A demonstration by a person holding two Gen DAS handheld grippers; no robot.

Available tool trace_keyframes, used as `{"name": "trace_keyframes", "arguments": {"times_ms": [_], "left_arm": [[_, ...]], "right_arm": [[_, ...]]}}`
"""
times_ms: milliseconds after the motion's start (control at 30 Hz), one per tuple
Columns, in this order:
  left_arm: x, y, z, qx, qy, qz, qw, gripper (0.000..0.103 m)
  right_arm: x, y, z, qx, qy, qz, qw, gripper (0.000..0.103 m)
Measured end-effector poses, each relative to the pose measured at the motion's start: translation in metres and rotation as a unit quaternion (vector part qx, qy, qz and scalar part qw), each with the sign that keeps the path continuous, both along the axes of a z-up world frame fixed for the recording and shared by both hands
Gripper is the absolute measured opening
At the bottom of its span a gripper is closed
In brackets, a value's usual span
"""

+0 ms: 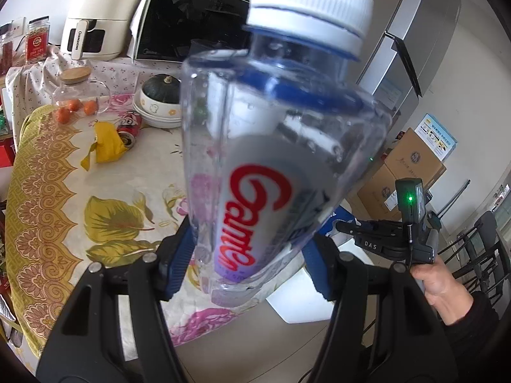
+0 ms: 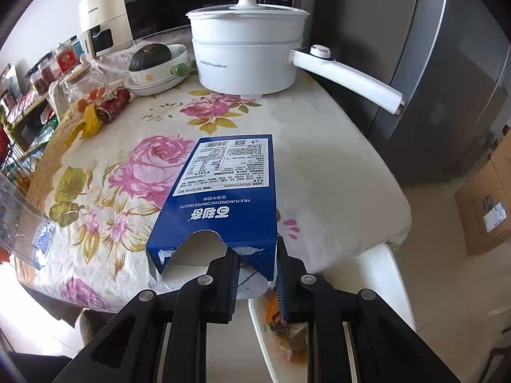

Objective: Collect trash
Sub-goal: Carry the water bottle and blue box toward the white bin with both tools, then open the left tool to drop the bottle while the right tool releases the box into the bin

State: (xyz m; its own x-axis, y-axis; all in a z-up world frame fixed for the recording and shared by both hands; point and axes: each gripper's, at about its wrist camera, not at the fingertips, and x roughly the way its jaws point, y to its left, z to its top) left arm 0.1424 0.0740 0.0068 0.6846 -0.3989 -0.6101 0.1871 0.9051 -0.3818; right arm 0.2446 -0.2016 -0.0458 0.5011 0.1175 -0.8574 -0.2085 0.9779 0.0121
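My left gripper (image 1: 249, 255) is shut on an empty clear plastic bottle (image 1: 274, 146) with a white cap and red lettering, held above the floral table. The bottle's edge shows at the left of the right wrist view (image 2: 22, 220). My right gripper (image 2: 257, 261) is shut on the torn end of a blue biscuit box (image 2: 220, 198), held over the table's front edge. A white bin (image 2: 377, 287) with wrappers inside stands below the right gripper. A crushed red can (image 1: 129, 129) and a yellow wrapper (image 1: 105, 143) lie at the table's far left; both also show in the right wrist view, the can (image 2: 113, 102) and the wrapper (image 2: 87, 121).
On the table (image 2: 319, 166) stand a white electric pot (image 2: 247, 54) with a long handle, bowls holding a dark squash (image 2: 153, 60), and a glass jar of oranges (image 1: 76, 99). An air fryer (image 1: 99, 16) and microwave (image 1: 191, 19) stand behind. A fridge (image 2: 431, 79) and cardboard boxes (image 1: 408, 166) are to the right.
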Motion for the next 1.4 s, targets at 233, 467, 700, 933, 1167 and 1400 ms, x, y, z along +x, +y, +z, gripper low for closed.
{"name": "trace_keyframes", "arguments": {"times_ms": [233, 467, 700, 933, 1167, 1400], "left_arm": [[-0.002, -0.047, -0.005, 0.010, -0.004, -0.027, 0.9996, 0.065], [0.001, -0.077, -0.013, -0.002, -0.010, -0.042, 0.9991, 0.065], [0.009, -0.115, -0.026, -0.013, 0.000, -0.060, 0.9981, 0.065], [0.020, -0.158, -0.041, -0.006, 0.007, -0.090, 0.9959, 0.065], [0.029, -0.198, -0.059, 0.000, 0.018, -0.115, 0.9933, 0.065], [0.038, -0.226, -0.078, 0.001, 0.032, -0.124, 0.9918, 0.065]], "right_arm": [[-0.027, -0.056, 0.010, 0.027, -0.010, -0.023, 0.999, 0.020], [-0.044, -0.092, 0.016, 0.034, 0.003, -0.044, 0.998, 0.020], [-0.067, -0.120, 0.016, 0.028, 0.016, -0.048, 0.998, 0.020], [-0.091, -0.153, 0.011, 0.032, 0.029, -0.064, 0.997, 0.020], [-0.103, -0.181, 0.002, 0.027, 0.040, -0.075, 0.996, 0.020], [-0.107, -0.195, -0.002, 0.032, 0.048, -0.077, 0.995, 0.010]]}}
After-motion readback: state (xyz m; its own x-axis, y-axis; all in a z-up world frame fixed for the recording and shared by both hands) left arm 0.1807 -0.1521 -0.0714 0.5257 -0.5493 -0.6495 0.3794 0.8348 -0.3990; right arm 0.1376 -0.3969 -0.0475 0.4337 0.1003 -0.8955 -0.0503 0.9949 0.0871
